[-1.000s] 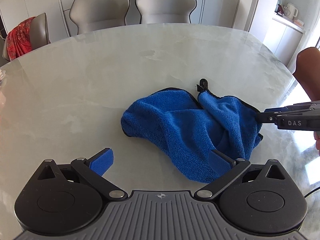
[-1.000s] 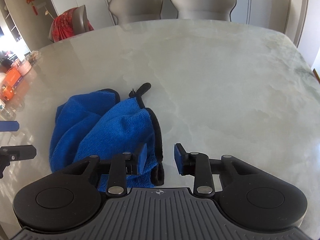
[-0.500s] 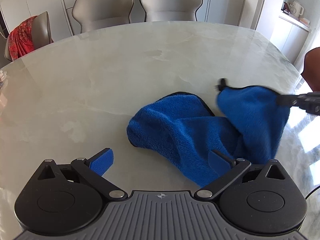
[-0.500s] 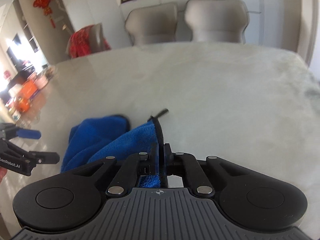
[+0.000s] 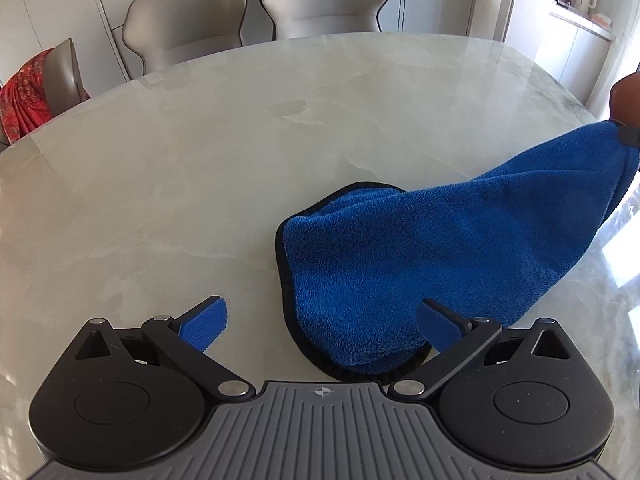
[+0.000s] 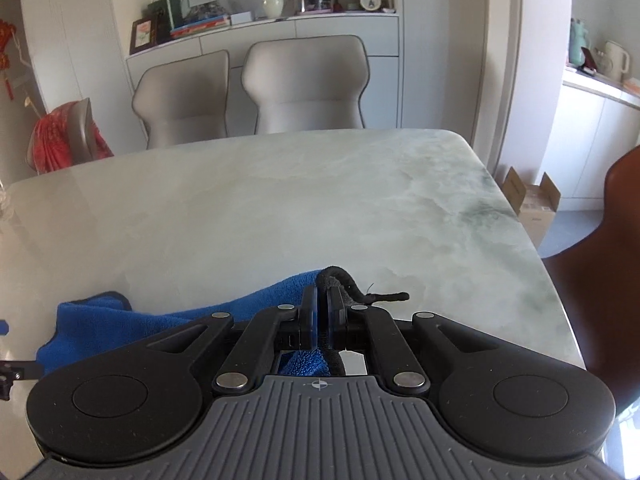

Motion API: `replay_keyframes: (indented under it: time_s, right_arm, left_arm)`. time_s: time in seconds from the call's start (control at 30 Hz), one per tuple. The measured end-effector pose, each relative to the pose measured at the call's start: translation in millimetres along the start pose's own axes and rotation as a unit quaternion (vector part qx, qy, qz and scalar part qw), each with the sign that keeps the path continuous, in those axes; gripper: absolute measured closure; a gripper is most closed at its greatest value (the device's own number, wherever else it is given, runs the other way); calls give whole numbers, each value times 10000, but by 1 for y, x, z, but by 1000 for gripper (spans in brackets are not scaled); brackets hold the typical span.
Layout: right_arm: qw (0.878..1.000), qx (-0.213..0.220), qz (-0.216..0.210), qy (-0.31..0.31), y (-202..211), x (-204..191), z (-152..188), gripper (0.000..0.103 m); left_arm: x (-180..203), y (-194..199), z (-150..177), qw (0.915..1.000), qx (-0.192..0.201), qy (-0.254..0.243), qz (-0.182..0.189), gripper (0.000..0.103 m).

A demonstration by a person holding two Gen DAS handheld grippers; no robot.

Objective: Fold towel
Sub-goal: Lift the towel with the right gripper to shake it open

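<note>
A blue towel (image 5: 420, 256) with a black hem lies partly on the marble table (image 5: 200, 152). Its right corner is lifted and stretched up to the right. My left gripper (image 5: 320, 322) is open and empty, with the towel's near edge between its fingers. My right gripper (image 6: 321, 314) is shut on the towel's (image 6: 120, 324) corner, with the black hanging loop (image 6: 360, 286) sticking out past the pads. It holds that corner above the table. In the left wrist view only a dark tip of the right gripper shows at the far right edge.
Two grey chairs (image 6: 256, 88) stand at the far side of the table, and a chair with a red cloth (image 5: 24, 96) at the left. A brown chair (image 6: 600, 280) is at the right edge. A cardboard box (image 6: 532, 204) sits on the floor.
My right gripper closed on the towel's corner and lifted it up and to the right, unrolling the towel. The left gripper stayed open and moved a little closer to the towel.
</note>
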State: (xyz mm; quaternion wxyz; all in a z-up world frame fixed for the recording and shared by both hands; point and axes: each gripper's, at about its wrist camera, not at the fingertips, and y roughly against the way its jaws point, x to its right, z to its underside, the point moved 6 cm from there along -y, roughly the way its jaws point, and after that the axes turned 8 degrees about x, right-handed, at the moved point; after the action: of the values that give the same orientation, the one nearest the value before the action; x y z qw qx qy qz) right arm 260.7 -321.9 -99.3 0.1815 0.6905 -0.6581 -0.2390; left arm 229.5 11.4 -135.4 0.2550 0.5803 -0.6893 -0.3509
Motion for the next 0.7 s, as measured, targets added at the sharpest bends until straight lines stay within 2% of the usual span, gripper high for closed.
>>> replay_keyframes:
  time_s: [0.23,0.4,0.5,0.57,0.6,0.63,0.67,0.7]
  right_arm:
    - [9998,101,-155,12,-13,-7,-15,98]
    - [9992,202,-304,158,-30,-18,-34,98]
    - [9988,229,-391,184,-41,-23,-43,98]
    - [9986,236,-442,187,-49,-25,-48,98]
    - [9985,242,-457,177,-54,-25,-51,98]
    - [9985,241,-461,164,-58,-25,-53,98]
    - [9986,237,-451,143,-63,-25,-56,98]
    - [9987,240,-427,108,-70,-24,-60,98]
  left_arm:
    - [-5,-16,8,9988,-324,340,126,1]
    - [-4,-28,8,9981,-524,311,121,9]
    - [3,-34,3,9990,-448,-8,89,26]
    - [8,-38,-2,9990,-407,-138,115,44]
    - [9,-41,-4,9990,-382,-189,145,48]
    - [10,-43,-8,9990,-335,-216,194,58]
    - [12,-47,-14,9991,-269,-243,238,75]
    - [11,-49,-18,9991,-233,-263,233,83]
